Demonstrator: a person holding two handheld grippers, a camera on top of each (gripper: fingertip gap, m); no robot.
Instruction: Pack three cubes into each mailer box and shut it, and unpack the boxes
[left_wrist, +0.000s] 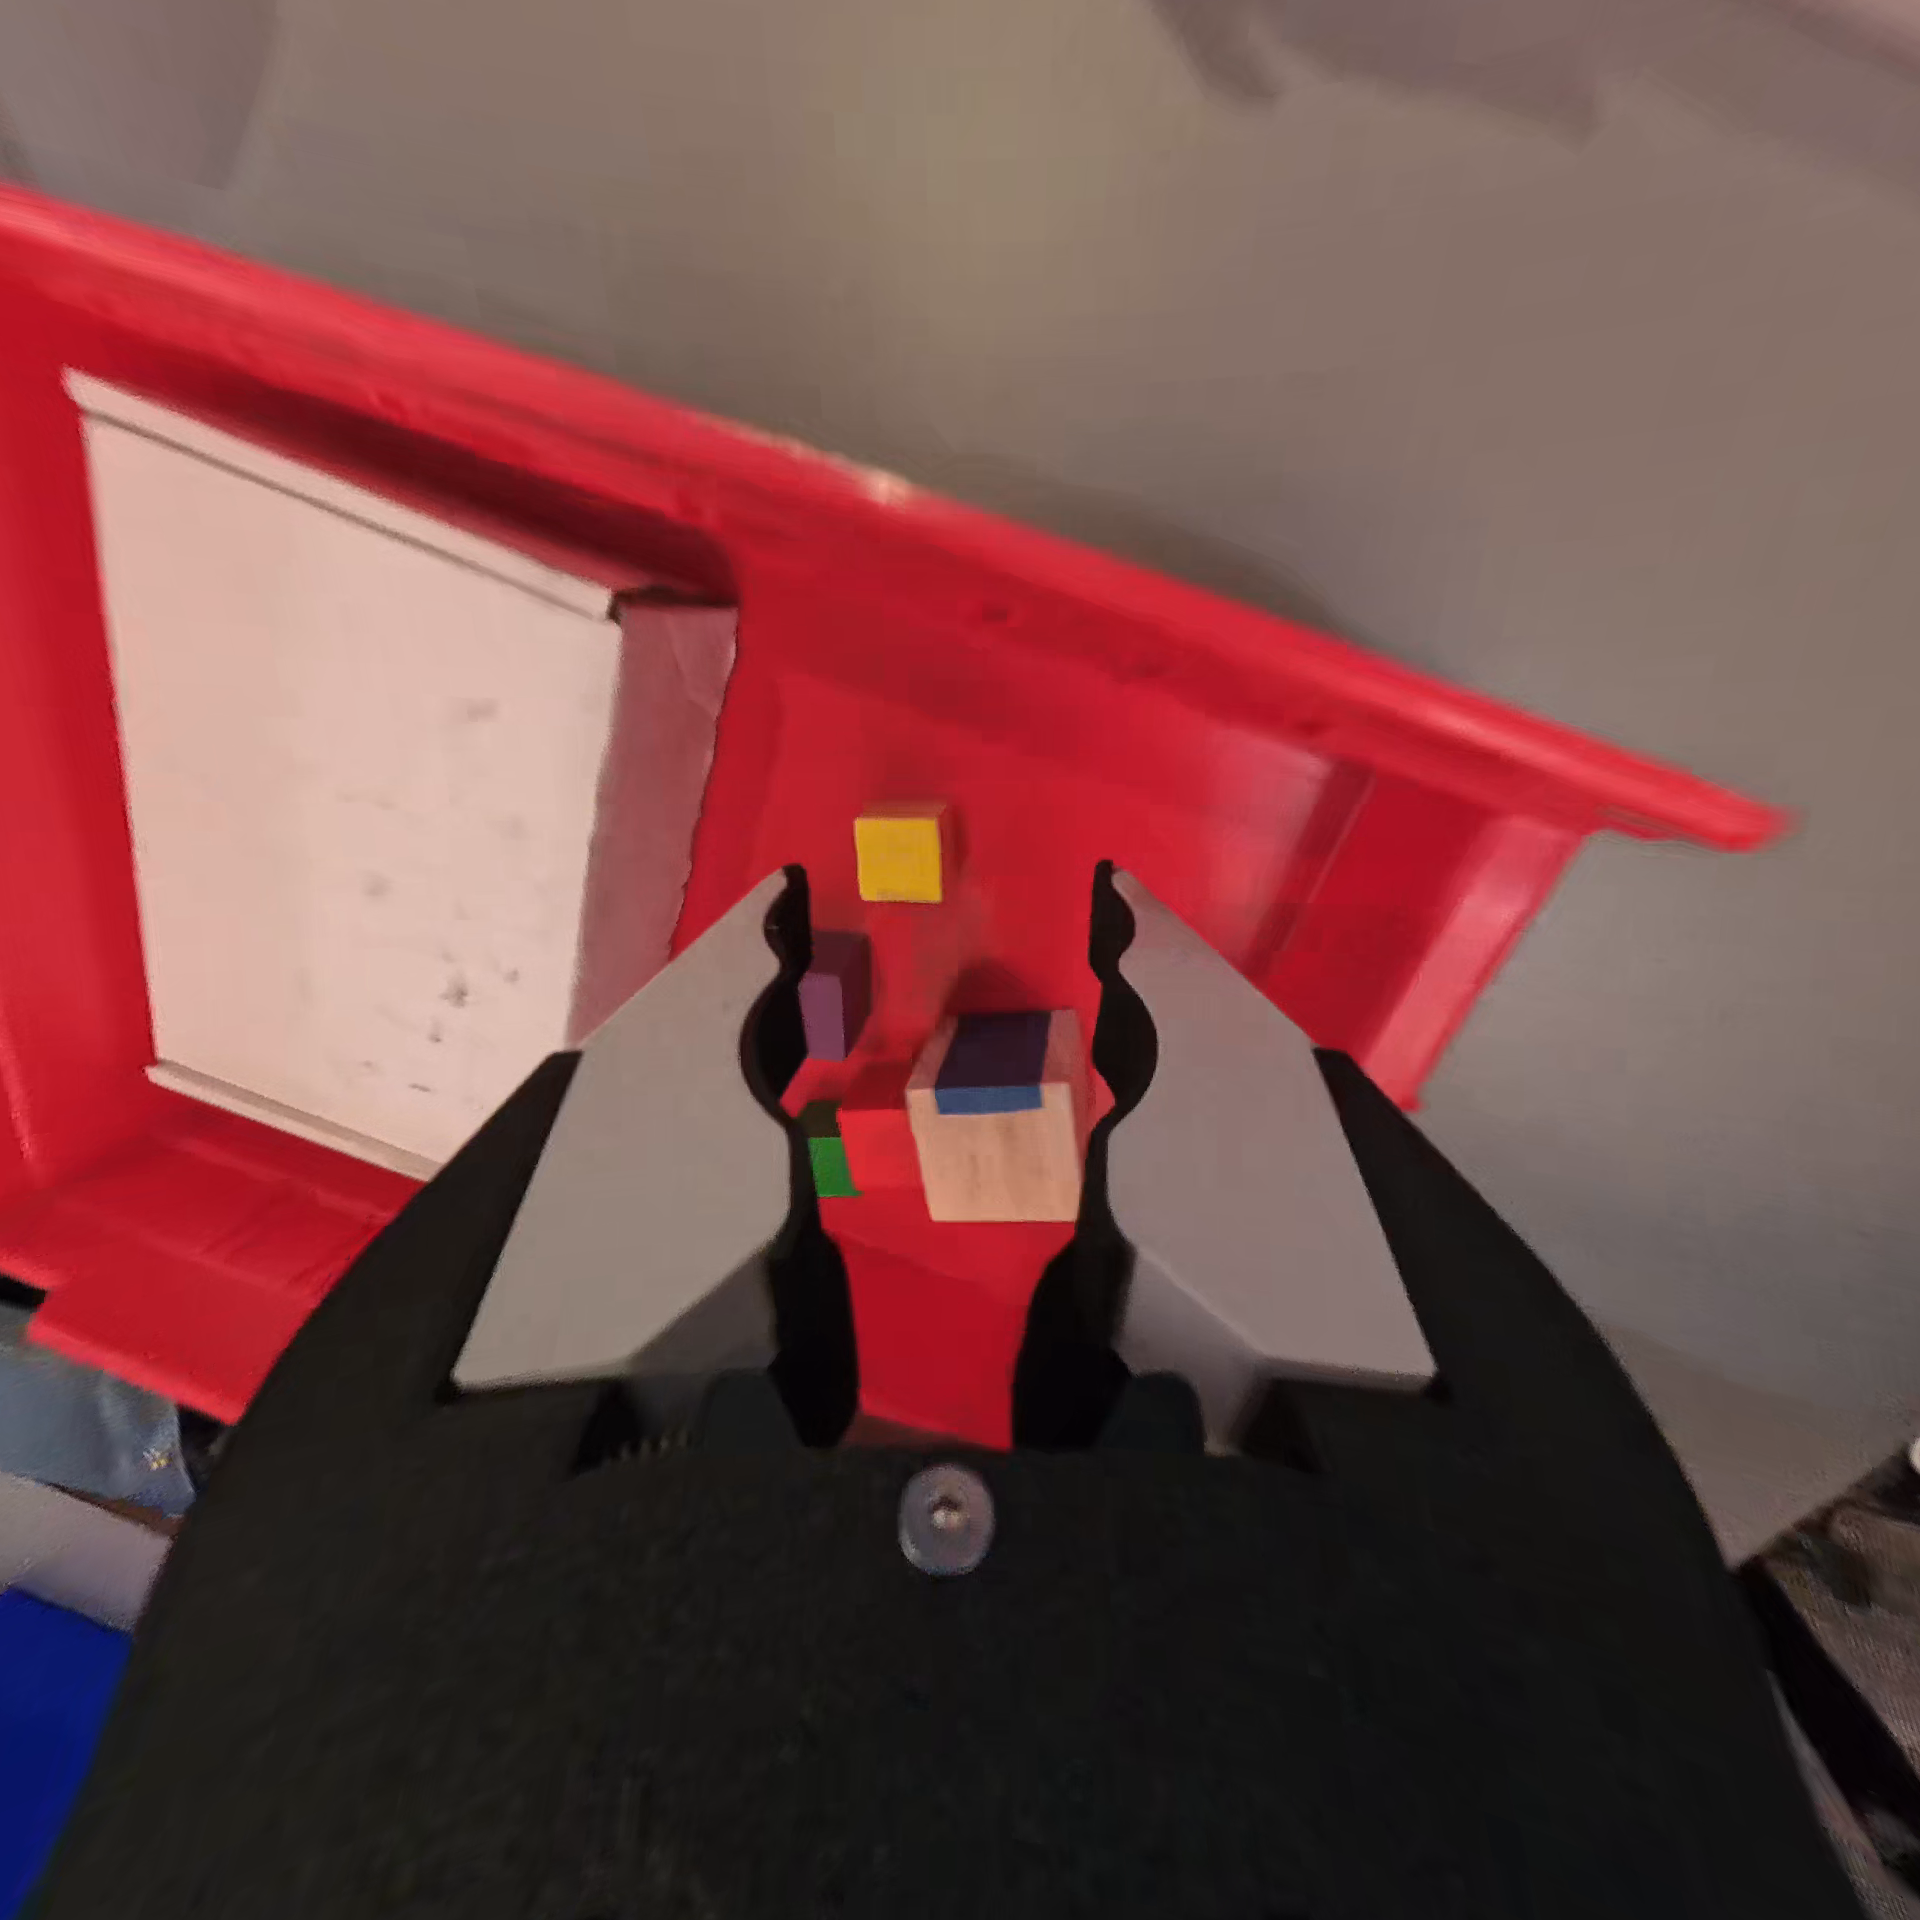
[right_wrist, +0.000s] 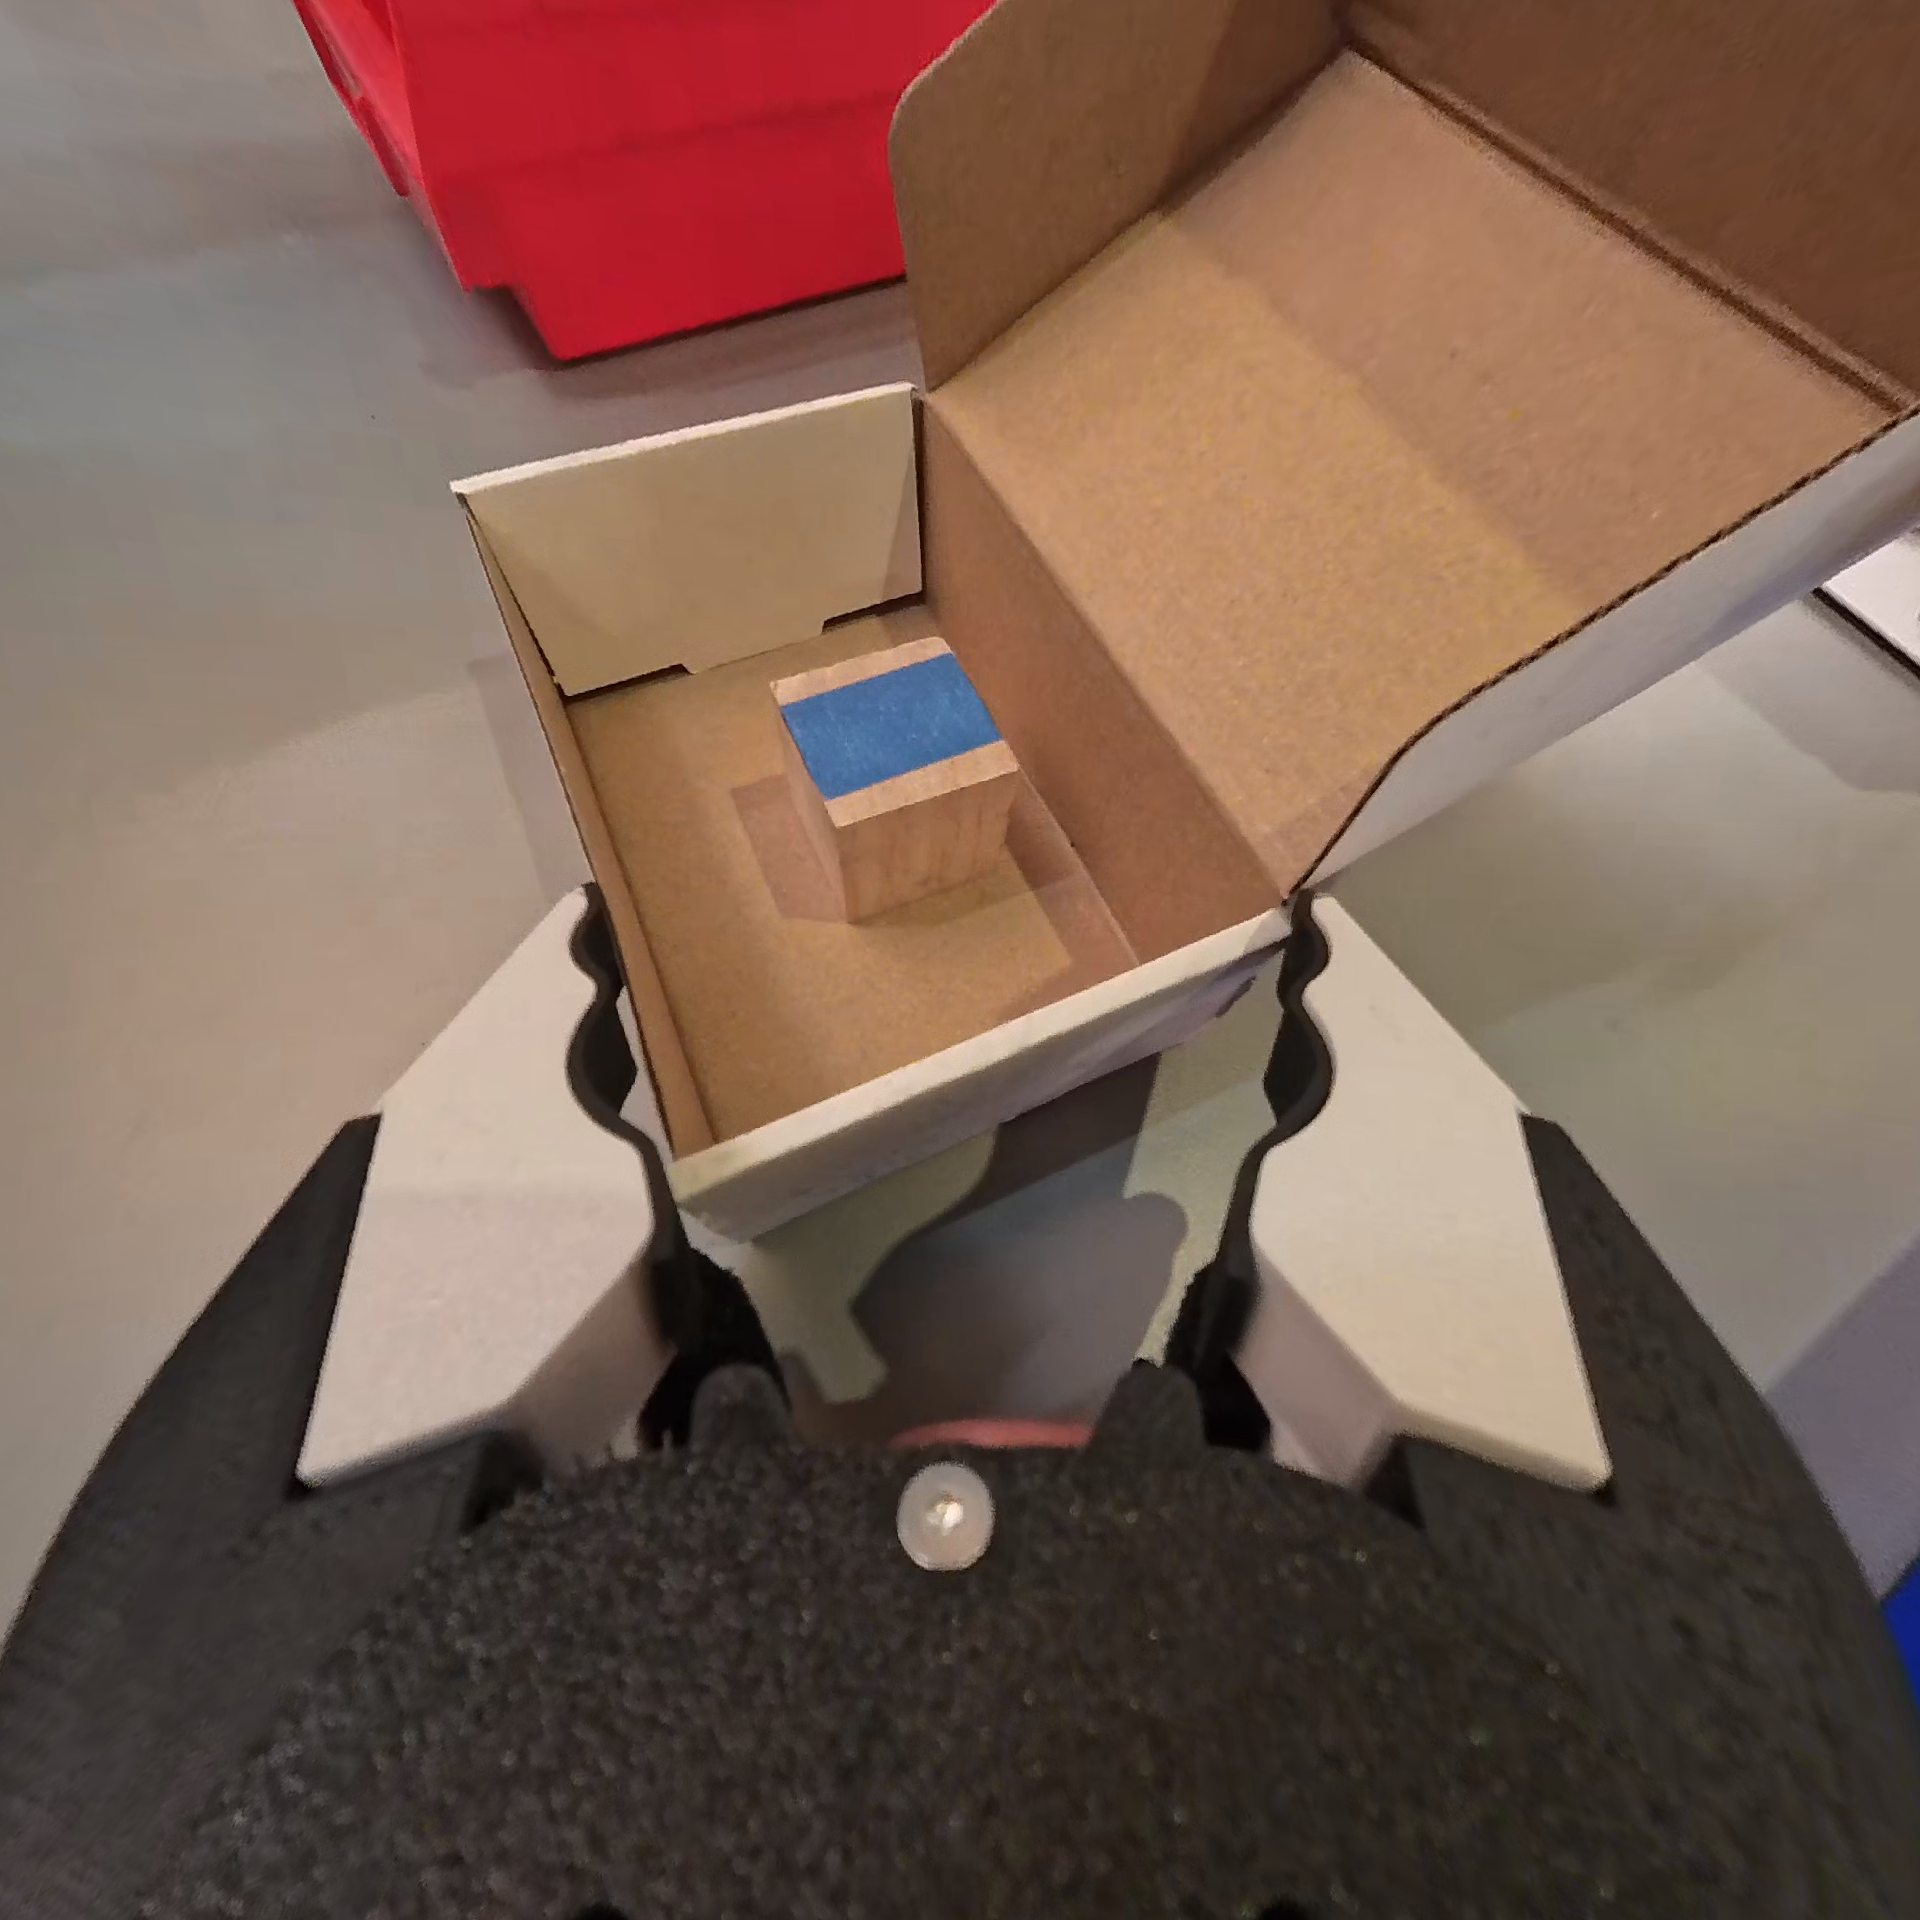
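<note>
In the left wrist view a red bin (left_wrist: 1039, 644) holds a closed white mailer box (left_wrist: 353, 748) on the left. Loose cubes lie to its right: yellow (left_wrist: 899, 857), purple (left_wrist: 831, 992), green (left_wrist: 829, 1164), red (left_wrist: 878, 1143) and a wooden cube with blue tape (left_wrist: 1003, 1132). My left gripper (left_wrist: 948, 883) is open and empty above these cubes, with the wooden cube beside its right finger. In the right wrist view an open mailer box (right_wrist: 935, 1122) holds one wooden cube with blue tape (right_wrist: 899, 790). My right gripper (right_wrist: 951, 909) is wide open and straddles the box's near end.
The open box's lid (right_wrist: 1455, 364) stands up and leans to the right. The red bin (right_wrist: 623, 156) sits on the grey table beyond the box, at the upper left. A white sheet (right_wrist: 1881, 613) lies at the right edge. A blue object (left_wrist: 52, 1714) sits beyond the table edge. Left tips to right tips: about 30 cm.
</note>
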